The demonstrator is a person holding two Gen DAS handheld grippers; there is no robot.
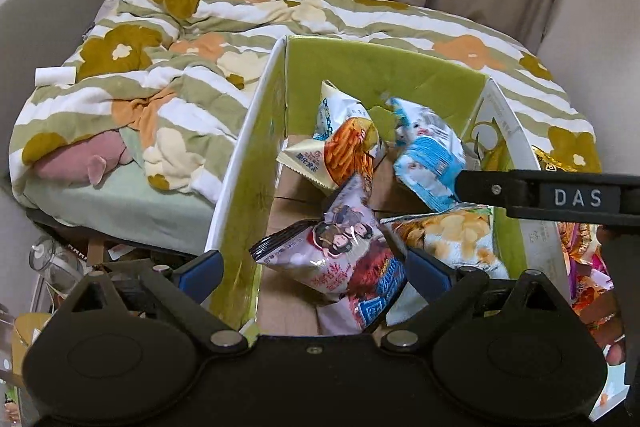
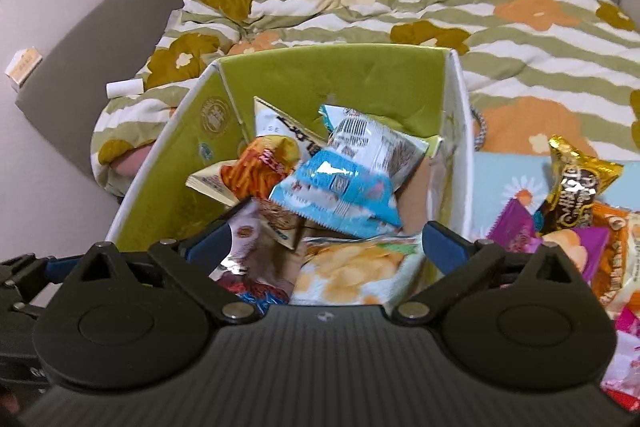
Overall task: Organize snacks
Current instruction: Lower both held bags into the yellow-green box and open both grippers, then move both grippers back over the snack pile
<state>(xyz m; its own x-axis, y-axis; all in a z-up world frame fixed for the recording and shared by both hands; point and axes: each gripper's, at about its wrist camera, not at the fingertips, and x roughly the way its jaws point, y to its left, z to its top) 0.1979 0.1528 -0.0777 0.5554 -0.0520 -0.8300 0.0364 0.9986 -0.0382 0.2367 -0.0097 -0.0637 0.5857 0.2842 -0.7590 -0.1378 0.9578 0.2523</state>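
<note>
A cardboard box with green inner walls (image 1: 380, 67) (image 2: 328, 75) stands on the bed and holds several snack bags. Among them are a blue-and-white bag (image 1: 428, 163) (image 2: 336, 187), an orange stick-snack bag (image 1: 344, 151) (image 2: 256, 171), a chip bag (image 1: 452, 235) (image 2: 352, 267) and a pink bag (image 1: 336, 255) (image 2: 244, 239). My left gripper (image 1: 314, 271) hangs open above the pink bag, its pads clear of it. My right gripper (image 2: 328, 243) is wide open over the box with nothing gripped. One of its fingers (image 1: 500, 187) reaches in from the right beside the blue bag, which looks blurred.
More snacks lie on the bed right of the box: a gold bag (image 2: 576, 187), a purple one (image 2: 516, 223) and others. A floral quilt (image 1: 160, 95) covers the bed, with a white roll (image 1: 54, 75) and pink plush (image 1: 80, 163) at left. Curtains hang behind.
</note>
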